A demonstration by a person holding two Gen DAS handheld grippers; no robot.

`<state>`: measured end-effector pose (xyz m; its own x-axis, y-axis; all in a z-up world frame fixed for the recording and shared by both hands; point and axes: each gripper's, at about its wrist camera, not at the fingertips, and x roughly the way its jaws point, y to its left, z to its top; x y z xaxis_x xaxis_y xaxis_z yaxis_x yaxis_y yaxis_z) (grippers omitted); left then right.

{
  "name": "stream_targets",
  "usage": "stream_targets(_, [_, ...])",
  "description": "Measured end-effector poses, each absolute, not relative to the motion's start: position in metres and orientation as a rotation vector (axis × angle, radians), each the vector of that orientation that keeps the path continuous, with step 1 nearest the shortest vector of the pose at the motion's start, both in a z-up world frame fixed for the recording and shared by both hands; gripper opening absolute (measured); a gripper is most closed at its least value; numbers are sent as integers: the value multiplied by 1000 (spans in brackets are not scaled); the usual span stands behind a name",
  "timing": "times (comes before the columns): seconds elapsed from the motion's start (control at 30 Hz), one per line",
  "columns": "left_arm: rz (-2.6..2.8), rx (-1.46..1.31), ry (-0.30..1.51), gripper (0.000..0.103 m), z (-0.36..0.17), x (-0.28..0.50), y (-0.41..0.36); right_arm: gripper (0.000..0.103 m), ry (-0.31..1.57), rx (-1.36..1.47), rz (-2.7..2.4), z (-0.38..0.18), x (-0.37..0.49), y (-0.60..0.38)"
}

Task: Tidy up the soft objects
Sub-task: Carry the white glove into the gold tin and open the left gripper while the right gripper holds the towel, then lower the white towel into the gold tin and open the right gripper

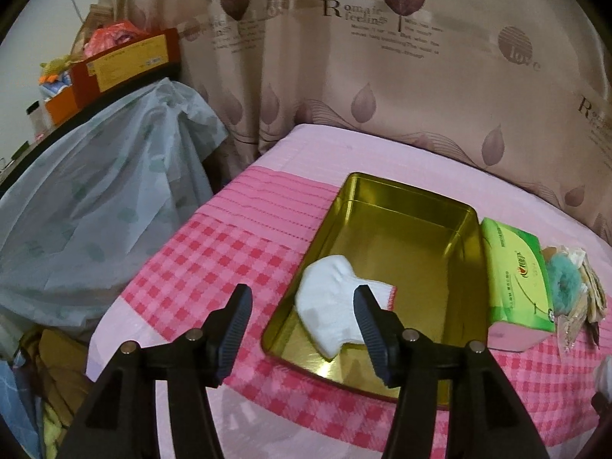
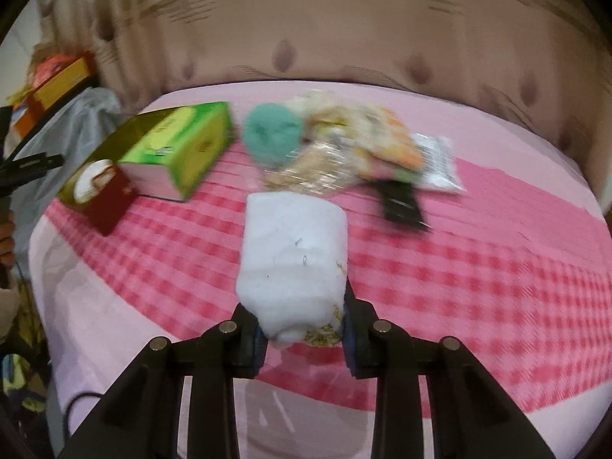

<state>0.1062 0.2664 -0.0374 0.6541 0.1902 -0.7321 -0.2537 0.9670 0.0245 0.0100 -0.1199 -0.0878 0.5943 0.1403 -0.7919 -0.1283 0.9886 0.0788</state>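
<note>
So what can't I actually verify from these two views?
- Right wrist view: motion blur smears the packets; contents unreadable.
- Same view: the white bundle in the right tongs hides the cloth behind it; what it is stays unclear.
- Left wrist view: the open left tongs cover part of the white cloth in the tin.
- Same view: the tissue box hides part of the teal puff.

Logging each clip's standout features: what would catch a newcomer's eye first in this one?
The gold tin lying open on the pink checked cloth, with a white sock draped over its near-left rim under the open left gripper. Then the white bundle clamped in the right gripper. Beyond it, right of the tin, lie a green tissue pack and a teal fluffy ball.
</note>
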Motion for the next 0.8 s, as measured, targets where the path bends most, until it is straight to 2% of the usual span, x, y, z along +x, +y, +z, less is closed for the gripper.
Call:
stream_targets(0.47, [427, -231, 804, 57, -33, 69, 315, 29, 872, -134, 492, -57, 71, 49])
stream_targets(0.8, [466, -257, 796, 57, -32, 68, 328, 29, 895, -214, 564, -73, 111, 132])
